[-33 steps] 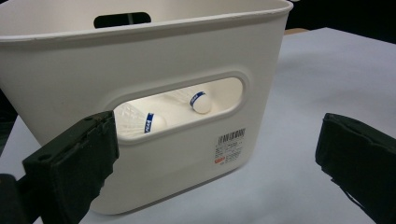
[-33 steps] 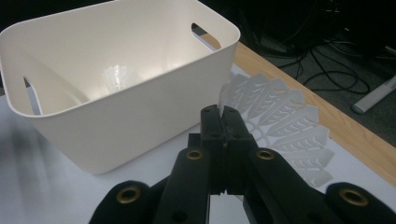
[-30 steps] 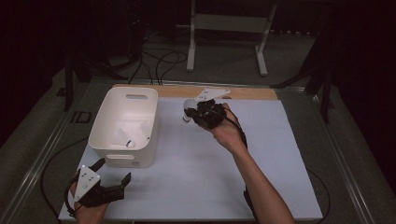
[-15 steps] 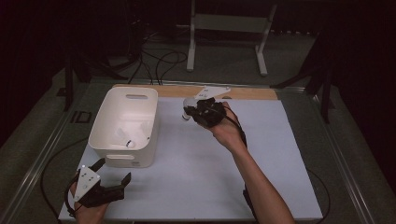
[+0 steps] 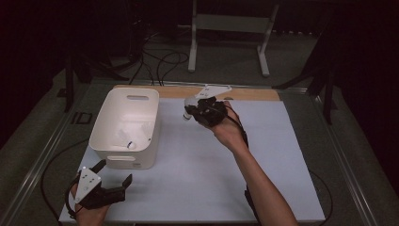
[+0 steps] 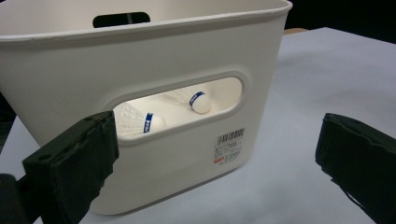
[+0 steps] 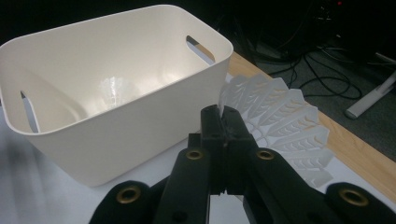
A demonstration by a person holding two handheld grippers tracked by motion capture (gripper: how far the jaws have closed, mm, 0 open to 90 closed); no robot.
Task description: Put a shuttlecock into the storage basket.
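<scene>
A white plastic shuttlecock (image 7: 280, 126) is pinched by its skirt edge in my right gripper (image 7: 223, 116), whose jaws are shut on it. In the high view the right gripper (image 5: 201, 111) hovers above the table just right of the white bin (image 5: 123, 157), with the shuttlecock (image 5: 187, 114) and its cork pointing left toward the bin. Two shuttlecocks (image 6: 140, 122) (image 6: 198, 100) with blue bands lie inside the bin (image 6: 140, 56), visible through its handle slot. My left gripper (image 5: 114, 173) sits at the table's front left, open, facing the bin's near wall with nothing between its jaws (image 6: 215, 140).
The bin (image 7: 140, 121) stands on a pale sheet (image 5: 235, 165) that covers the table, with a wooden strip (image 5: 254, 94) along the far edge. Cables and a white stand (image 5: 230, 28) lie on the floor beyond.
</scene>
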